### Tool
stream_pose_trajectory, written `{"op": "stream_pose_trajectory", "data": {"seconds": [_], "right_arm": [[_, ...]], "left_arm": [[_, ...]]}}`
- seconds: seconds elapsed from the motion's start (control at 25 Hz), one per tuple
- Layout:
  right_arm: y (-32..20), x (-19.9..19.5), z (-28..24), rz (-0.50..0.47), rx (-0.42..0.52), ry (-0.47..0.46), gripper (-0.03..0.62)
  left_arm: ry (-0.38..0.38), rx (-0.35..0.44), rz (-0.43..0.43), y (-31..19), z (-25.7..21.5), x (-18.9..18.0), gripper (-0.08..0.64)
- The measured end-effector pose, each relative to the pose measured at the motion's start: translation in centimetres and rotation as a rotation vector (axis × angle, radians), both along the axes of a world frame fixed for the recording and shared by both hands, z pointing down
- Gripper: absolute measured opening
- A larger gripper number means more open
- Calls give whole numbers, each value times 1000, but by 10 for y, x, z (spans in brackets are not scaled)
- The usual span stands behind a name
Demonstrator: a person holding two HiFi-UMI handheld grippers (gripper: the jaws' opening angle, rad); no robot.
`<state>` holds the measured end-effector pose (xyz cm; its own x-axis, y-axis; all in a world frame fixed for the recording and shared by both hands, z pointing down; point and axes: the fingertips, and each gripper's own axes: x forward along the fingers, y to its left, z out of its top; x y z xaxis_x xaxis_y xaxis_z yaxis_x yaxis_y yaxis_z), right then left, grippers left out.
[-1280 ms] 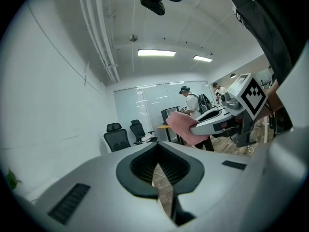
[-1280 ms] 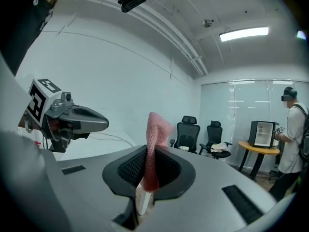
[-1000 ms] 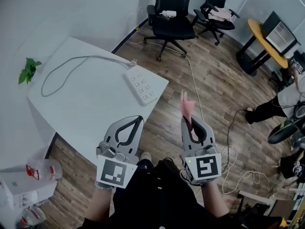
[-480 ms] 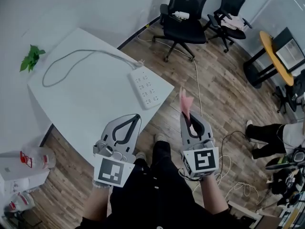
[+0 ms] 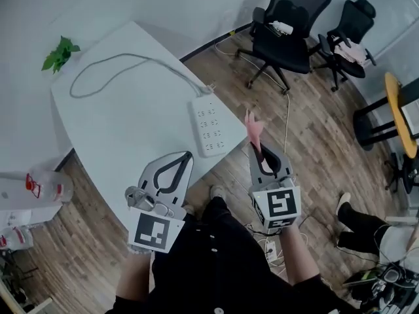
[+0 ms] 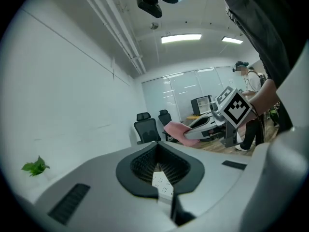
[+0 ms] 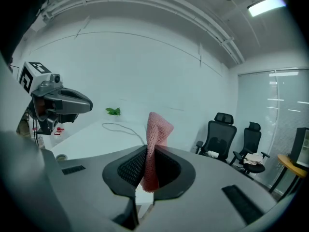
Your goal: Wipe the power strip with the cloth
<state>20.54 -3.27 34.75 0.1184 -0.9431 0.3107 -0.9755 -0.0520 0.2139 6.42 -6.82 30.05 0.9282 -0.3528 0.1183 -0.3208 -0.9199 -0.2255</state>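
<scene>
Power strip (image 5: 211, 124) lies flat on the white worktop (image 5: 124, 129), ahead and to the left of the right gripper (image 5: 259, 154), well apart from it. That gripper's jaws are clamped on a pink cloth (image 5: 254, 131), whose free end stands up past the tips. The left gripper (image 5: 182, 159) is closed on nothing. A good wipe calls for tilting the cloth end down onto the sockets and stroking lengthwise; the free end looks short, so press lightly. The empty gripper could steady the strip.
</scene>
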Motion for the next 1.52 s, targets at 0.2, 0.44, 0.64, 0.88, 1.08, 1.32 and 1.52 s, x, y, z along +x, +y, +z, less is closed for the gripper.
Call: {"op": "stream_pose_trajectory", "data": {"seconds": [0.2, 0.44, 0.64, 0.88, 1.08, 1.32, 1.52], "right_arm": [[-34, 17, 9, -107, -25, 8, 54], [-71, 27, 32, -217, -76, 35, 54], [-103, 39, 50, -281, -112, 57, 54], [-142, 43, 76, -356, -157, 79, 54], [-169, 41, 98, -426, -201, 83, 54], [-196, 34, 128, -493, -264, 118, 54], [-214, 25, 151, -542, -316, 149, 54]], "left_arm": [[-13, -23, -88, -11, 2, 10, 14], [-41, -34, -157, -23, 10, 15, 14], [-59, -38, -207, -28, 14, 23, 14], [-62, -30, -285, -37, 14, 21, 14], [-71, -39, -363, -42, 17, 15, 14], [-59, -14, -444, -48, 11, 2, 14], [-67, -15, -503, -50, 12, -12, 14]]}}
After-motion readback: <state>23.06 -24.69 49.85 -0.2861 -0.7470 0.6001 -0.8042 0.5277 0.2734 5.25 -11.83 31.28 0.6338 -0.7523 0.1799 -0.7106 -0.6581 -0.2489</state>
